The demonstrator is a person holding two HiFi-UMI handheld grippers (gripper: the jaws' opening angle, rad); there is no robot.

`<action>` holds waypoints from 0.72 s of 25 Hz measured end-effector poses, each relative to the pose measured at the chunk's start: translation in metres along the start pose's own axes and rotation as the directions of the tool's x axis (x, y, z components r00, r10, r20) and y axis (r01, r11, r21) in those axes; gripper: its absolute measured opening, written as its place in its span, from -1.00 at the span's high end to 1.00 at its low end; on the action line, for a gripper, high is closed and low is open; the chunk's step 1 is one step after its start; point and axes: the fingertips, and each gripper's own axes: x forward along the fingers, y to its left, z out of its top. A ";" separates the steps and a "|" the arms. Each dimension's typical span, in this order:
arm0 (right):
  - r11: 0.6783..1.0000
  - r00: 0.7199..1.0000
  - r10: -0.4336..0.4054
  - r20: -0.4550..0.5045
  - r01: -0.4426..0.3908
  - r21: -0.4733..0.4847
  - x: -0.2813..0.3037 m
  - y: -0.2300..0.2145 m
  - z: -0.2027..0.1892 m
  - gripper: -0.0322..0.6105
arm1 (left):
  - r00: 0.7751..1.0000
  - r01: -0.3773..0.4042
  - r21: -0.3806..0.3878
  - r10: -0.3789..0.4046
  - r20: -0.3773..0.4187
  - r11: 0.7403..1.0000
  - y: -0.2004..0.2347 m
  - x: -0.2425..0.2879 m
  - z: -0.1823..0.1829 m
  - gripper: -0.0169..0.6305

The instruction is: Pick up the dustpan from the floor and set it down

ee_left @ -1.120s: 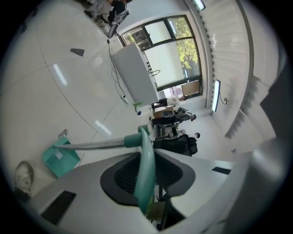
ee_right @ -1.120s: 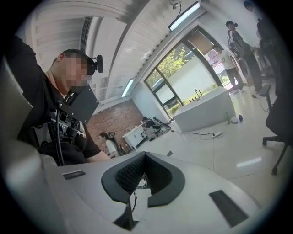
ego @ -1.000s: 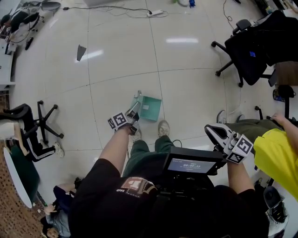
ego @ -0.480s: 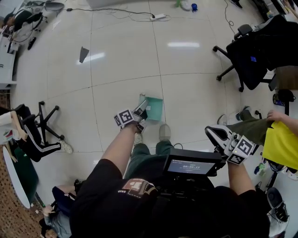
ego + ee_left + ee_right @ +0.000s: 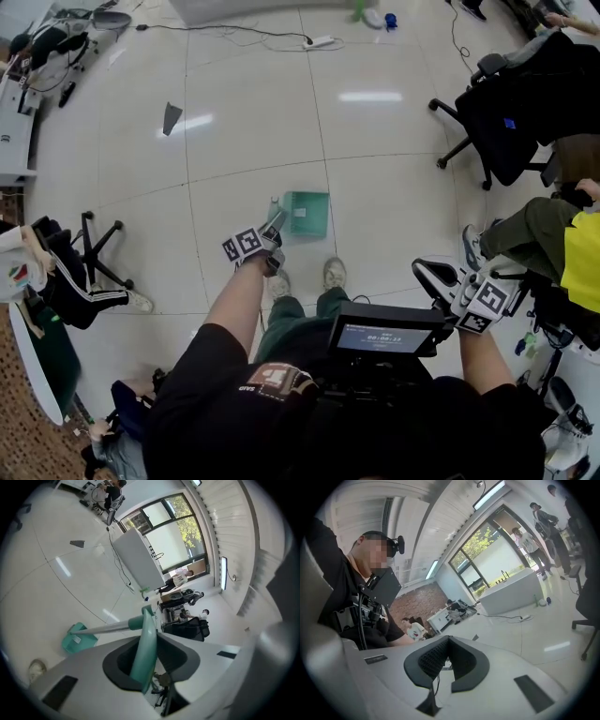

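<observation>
Dustpan (image 5: 307,212) has its pan down at the floor (image 5: 394,141), just ahead of my shoes (image 5: 334,274). Its teal handle (image 5: 143,653) is pinched in my left tool (image 5: 274,227), whose jaws have just been opening slightly. My right tool (image 5: 449,641) is pressed together, empty.

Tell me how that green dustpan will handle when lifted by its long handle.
Probably light: the dustpan looks like thin plastic. Its pan sits far out on a thin pole, so it may swing. The smooth teal grip may twist if loosely held.
</observation>
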 end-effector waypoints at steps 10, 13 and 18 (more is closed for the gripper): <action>1.000 1.000 0.018 -0.002 -0.018 -0.009 0.020 0.026 0.009 0.87 | 0.916 -0.238 0.386 0.338 -0.215 0.891 0.040 -0.041 0.008 0.18; 1.000 1.000 0.020 -0.002 -0.020 -0.011 0.022 0.030 0.012 0.87 | 0.873 -0.256 0.507 0.422 -0.245 0.823 0.040 -0.042 -0.001 0.01; 0.999 1.000 0.026 0.008 -0.026 -0.022 0.008 0.037 0.023 0.87 | 0.866 -0.312 0.523 0.463 -0.186 0.793 0.023 -0.049 0.000 -0.24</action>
